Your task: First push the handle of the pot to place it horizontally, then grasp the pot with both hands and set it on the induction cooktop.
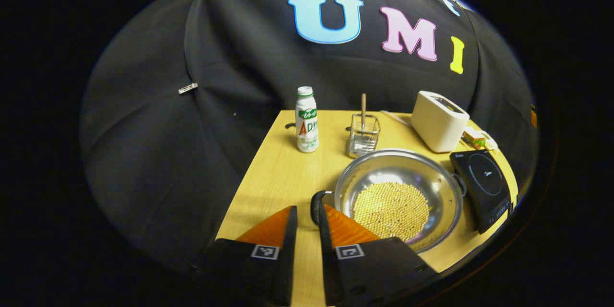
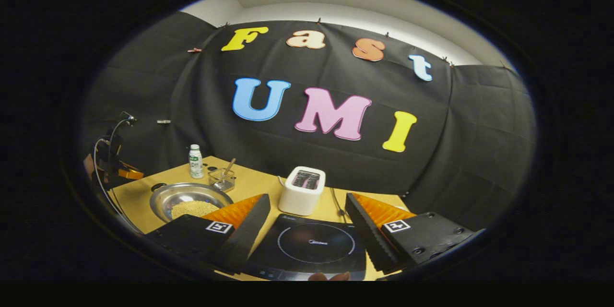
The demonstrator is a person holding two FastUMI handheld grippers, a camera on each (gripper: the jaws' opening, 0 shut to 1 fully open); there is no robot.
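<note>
left gripper (image 1: 308,220) nearly pressed together beside pot (image 1: 398,199) handle (image 1: 316,206) — right gripper (image 2: 307,211) spread over cooktop (image 2: 312,247)

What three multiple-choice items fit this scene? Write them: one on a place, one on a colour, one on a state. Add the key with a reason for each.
1. Where does the pot stand?
A. On the table, beside the induction cooktop
B. On top of the induction cooktop
C. On the floor

2. What colour is the toaster?
A. Red
B. Blue
C. White

3. How is the right gripper?
A. Shut on the pot
B. Wide open, nothing between its fingers
C. Shut on a bottle

Key:
1 A: the left gripper view shows the pot resting on the wood, with the cooktop next to it and bare.
2 C: its body is plain white in both views.
3 B: in the right gripper view its fingers stand far apart above the cooktop.
</note>
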